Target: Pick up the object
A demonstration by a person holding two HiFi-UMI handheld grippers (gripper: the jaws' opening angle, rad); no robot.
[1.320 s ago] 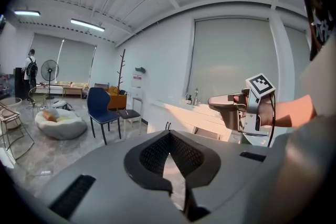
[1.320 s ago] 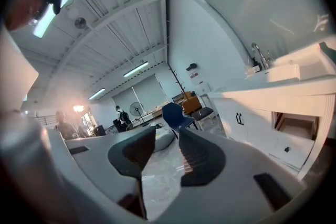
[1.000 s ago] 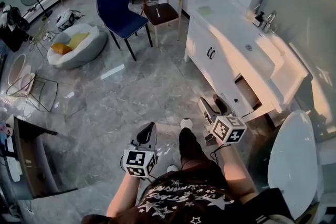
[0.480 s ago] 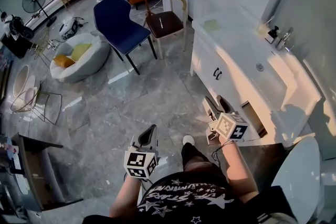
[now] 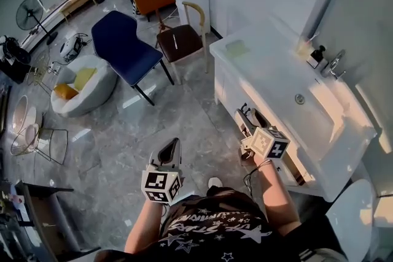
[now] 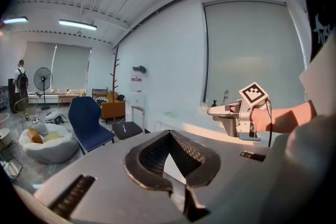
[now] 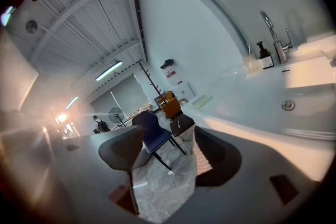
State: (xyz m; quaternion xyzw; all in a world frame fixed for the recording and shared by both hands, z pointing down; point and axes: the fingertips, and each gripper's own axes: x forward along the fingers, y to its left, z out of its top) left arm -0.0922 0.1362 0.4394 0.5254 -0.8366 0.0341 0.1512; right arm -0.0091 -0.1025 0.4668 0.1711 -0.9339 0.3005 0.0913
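A hasty reach could knock the right claw (image 5: 247, 115) on the white bench (image 5: 270, 80), since it hovers just beside the front edge, spread wide and holding nothing. The left claw (image 5: 172, 145) hangs pressed together, empty. I cannot tell which thing is wanted. A green pad (image 5: 236, 49) and a bottle (image 5: 317, 58) lie beyond the right claw, and the upright bottle looks easy to topple.

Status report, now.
Left gripper shut, empty. Right gripper open, empty, by the sink counter. Nothing picked up yet. Nothing blocking either.
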